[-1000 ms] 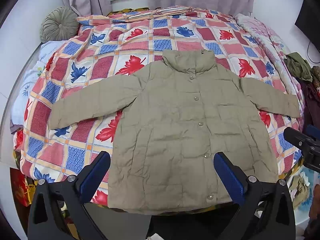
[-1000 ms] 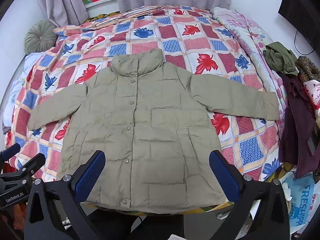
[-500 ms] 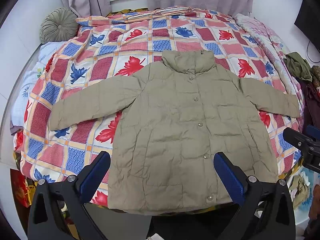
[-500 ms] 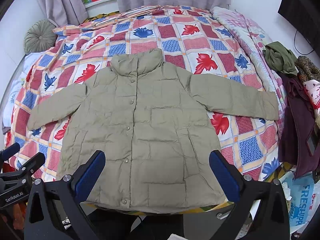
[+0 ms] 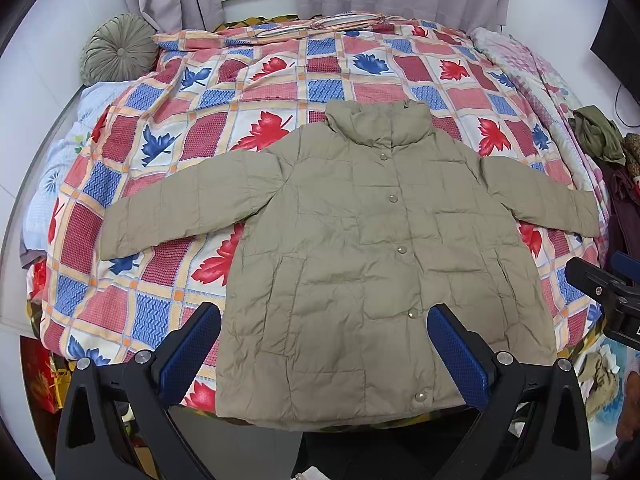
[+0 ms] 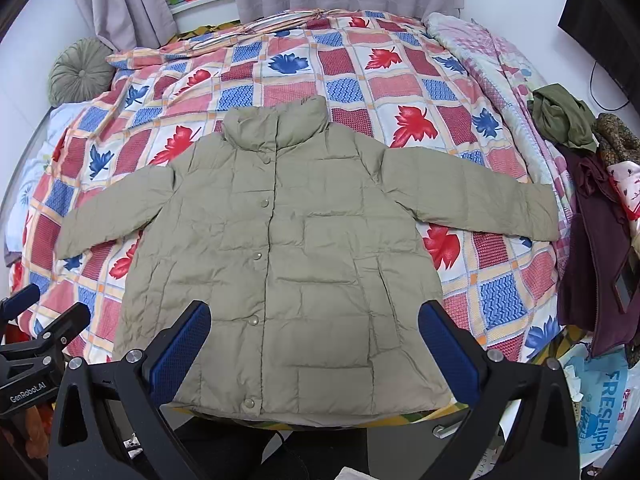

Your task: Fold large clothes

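The left gripper point(image 5: 324, 344) sits at the bottom of its frame with jaws spread wide and nothing between them; its blue pads point(image 5: 191, 354) frame the lower part of the jacket point(image 5: 372, 264) without touching it. The right gripper point(image 6: 314, 342) is the same: released, empty, held above the hem at the bottom of its own frame. Each gripper shows at the edge of the other's view, low right in the left view and low left in the right view.

The jacket fills the centre of both frames, spread front up and snapped shut on the quilt point(image 5: 168, 148). Its collar point(image 6: 276, 128) points toward the top of the frame, and its hem lies at the near edge of the bed. One sleeve point(image 5: 180, 204) reaches toward the left of the frame, the other point(image 6: 476, 200) toward the right, both flat and roughly straight.

Judging by this, no fold has begun: the garment is laid out and the folding proper is about to start. The next move likely calls for each gripper to drop to a sleeve or side edge, close on the cloth, and carry it across the body. The padded fabric looks slippery and puffy, so a firm bite on one full layer matters.

A pile of clothes point(image 6: 592, 184) lies at the right edge, a round cushion point(image 5: 116, 48) at upper left.
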`<state>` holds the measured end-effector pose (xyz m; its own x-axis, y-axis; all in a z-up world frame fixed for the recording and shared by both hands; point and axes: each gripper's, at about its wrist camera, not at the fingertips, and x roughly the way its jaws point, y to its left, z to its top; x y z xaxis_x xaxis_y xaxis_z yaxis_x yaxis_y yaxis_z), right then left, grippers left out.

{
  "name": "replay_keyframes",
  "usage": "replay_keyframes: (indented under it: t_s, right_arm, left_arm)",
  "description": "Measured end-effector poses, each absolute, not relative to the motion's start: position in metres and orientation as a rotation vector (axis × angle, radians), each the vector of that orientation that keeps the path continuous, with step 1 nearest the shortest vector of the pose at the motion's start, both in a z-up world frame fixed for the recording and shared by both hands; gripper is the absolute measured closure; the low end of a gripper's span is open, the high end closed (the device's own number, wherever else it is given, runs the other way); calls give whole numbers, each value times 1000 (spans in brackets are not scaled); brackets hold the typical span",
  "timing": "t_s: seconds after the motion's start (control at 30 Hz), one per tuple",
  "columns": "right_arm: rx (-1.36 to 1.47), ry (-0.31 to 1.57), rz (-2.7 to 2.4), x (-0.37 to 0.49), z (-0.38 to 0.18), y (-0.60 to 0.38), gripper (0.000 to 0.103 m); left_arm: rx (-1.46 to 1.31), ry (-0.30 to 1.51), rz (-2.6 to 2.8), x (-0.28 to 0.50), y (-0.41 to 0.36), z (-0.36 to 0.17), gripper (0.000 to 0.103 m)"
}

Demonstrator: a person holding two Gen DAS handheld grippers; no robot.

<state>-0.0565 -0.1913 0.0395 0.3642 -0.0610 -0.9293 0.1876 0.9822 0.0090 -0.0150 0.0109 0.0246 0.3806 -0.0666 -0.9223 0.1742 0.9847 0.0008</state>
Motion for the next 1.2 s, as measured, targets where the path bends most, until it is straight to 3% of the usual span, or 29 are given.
replay_keyframes:
  t_s: [1.2]
  right_arm:
    - [121, 1188, -165, -50, 33, -195, 0]
  left_arm:
    - [103, 1173, -153, -14, 11, 25, 0]
